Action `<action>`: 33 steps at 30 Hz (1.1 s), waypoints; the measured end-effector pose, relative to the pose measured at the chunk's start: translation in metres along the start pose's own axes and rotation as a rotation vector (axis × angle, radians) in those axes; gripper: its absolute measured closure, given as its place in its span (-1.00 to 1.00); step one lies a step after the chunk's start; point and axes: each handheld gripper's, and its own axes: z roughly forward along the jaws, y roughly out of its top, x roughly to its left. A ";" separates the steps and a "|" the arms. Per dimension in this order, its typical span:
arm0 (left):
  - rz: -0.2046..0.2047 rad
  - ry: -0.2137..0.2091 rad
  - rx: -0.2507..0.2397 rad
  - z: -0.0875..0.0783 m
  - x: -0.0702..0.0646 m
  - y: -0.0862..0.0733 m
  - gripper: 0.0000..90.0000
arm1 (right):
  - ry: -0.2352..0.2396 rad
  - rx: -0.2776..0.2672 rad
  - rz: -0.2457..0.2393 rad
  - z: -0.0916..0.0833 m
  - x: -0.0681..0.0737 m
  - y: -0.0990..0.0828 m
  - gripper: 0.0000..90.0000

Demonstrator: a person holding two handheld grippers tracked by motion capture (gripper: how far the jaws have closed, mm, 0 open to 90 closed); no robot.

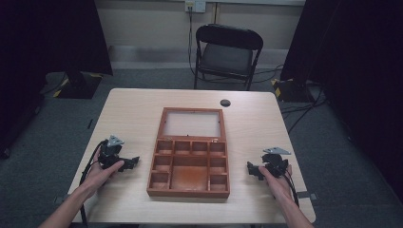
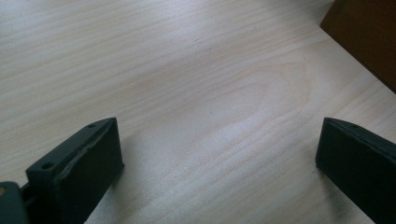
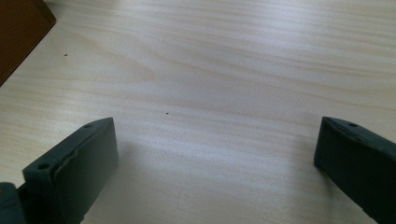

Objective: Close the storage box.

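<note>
Reddish-brown wooden compartment box (image 1: 189,161), lid open, sat untouched between the left gripper (image 1: 124,163) and right gripper (image 1: 256,170), jaws wide and empty; next, probably, reaching inward to it

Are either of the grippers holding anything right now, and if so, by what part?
Nothing is held. The left gripper and the right gripper rest open on the table, either side of the wooden box, with bare tabletop between their fingers.

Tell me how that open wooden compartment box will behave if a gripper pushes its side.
The wooden box looks rigid, so it should probably slide flat across the smooth table rather than tip. Its hinged glass-panelled lid lies open behind, likely making it awkward and fragile to lift.
</note>
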 end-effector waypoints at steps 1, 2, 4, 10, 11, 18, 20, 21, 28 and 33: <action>-0.008 0.000 -0.001 0.000 -0.001 0.000 -1.00 | -0.004 0.000 0.004 0.000 0.000 0.000 -1.00; -0.008 0.002 0.000 0.000 -0.001 0.000 -1.00 | -0.007 -0.001 0.007 0.000 0.001 0.000 -1.00; -0.011 0.006 -0.001 0.000 -0.001 0.000 -1.00 | -0.009 0.000 0.013 0.000 0.002 0.000 -1.00; -0.008 0.006 0.030 -0.002 -0.002 0.003 -0.97 | 0.003 0.011 0.011 -0.001 0.002 0.001 -1.00; -0.011 0.010 0.029 -0.002 -0.002 0.003 -0.95 | 0.009 0.012 0.006 -0.001 0.002 0.001 -1.00; -0.001 -0.007 0.022 -0.006 -0.004 0.005 -0.61 | 0.012 0.008 0.027 -0.004 0.003 0.007 -0.70; -0.008 -0.017 0.018 -0.006 -0.004 0.006 -0.62 | 0.027 0.002 0.042 -0.006 0.002 0.009 -0.62; -0.004 -0.014 0.018 -0.008 -0.003 0.007 -0.62 | 0.027 -0.004 0.065 -0.007 0.001 0.012 -0.66; -0.049 -0.020 -0.038 -0.016 -0.001 0.015 -0.59 | 0.063 -0.036 0.080 -0.014 0.004 0.021 -0.67; -0.048 -0.035 -0.073 -0.018 -0.009 0.025 -0.59 | 0.064 -0.081 0.024 -0.014 0.017 0.034 -0.64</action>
